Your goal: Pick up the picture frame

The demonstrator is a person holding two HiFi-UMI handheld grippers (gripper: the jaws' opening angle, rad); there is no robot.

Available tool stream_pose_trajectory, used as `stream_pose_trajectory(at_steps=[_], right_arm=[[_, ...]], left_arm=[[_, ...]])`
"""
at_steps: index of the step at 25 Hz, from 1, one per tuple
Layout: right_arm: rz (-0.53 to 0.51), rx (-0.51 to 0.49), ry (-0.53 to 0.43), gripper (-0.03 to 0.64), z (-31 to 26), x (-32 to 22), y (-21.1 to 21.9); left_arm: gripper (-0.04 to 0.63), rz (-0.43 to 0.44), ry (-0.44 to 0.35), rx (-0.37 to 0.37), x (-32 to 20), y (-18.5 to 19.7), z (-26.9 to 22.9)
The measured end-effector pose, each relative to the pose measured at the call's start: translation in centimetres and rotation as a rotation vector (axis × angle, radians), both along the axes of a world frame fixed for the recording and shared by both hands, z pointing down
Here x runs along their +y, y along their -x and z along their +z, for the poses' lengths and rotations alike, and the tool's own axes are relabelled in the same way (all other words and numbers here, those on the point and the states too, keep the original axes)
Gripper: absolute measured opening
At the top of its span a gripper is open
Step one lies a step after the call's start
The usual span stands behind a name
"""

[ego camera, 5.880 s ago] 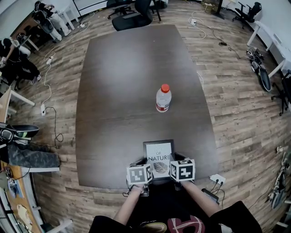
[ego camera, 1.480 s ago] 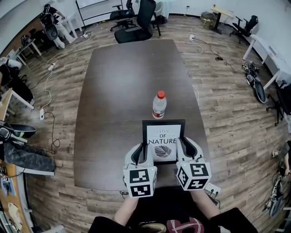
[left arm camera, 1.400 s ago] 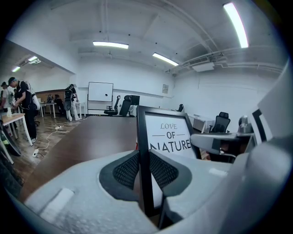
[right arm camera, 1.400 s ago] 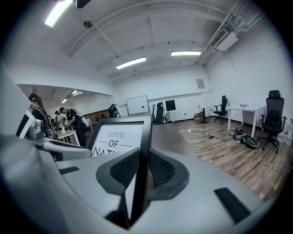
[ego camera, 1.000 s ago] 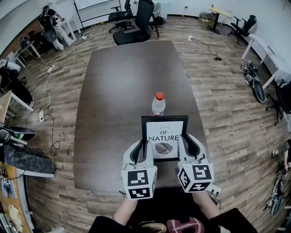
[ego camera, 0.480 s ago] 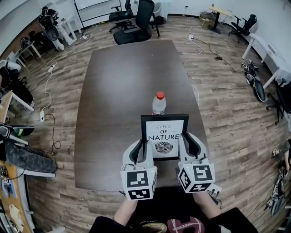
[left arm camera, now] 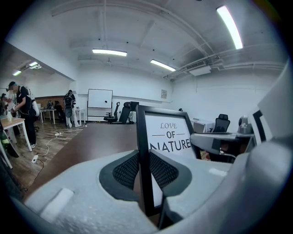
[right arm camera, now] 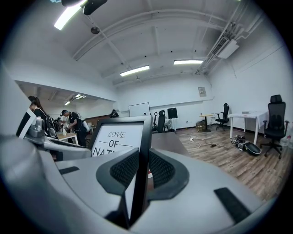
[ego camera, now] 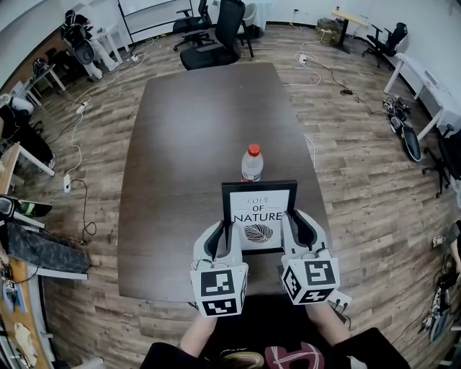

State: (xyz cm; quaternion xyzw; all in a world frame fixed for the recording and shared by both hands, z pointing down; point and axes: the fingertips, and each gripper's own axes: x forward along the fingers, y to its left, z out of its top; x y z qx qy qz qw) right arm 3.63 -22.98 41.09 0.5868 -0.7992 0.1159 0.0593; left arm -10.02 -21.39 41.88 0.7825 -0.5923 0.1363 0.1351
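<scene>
There is 1 picture frame (ego camera: pixel 259 216), with 3 words printed on it. 2 tongs are in sight, the left tongs (ego camera: pixel 226 234) and the right tongs (ego camera: pixel 291 229). Each carries 1 marker cube, which makes 2 cubes. 1 tabletop (ego camera: pixel 187 144) carries 1 water bottle (ego camera: pixel 251 164) with 1 red cap. At least 2 black office chairs (ego camera: pixel 232 16) stand at the tabletop's far end. 1 more chair (ego camera: pixel 389 32) is at the far right. 1 whiteboard (left arm camera: pixel 100 98) hangs on the back wall.
</scene>
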Motion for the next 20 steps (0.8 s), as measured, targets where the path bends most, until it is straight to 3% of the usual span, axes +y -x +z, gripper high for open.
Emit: stream_pose_trajectory(at_steps=[20], right_arm=[[0.006,0.015,0.009,0.075,1.1,0.4,0.0]], left_arm=[[0.077,0.01,0.025,0.006,0.1,0.0,1.1]])
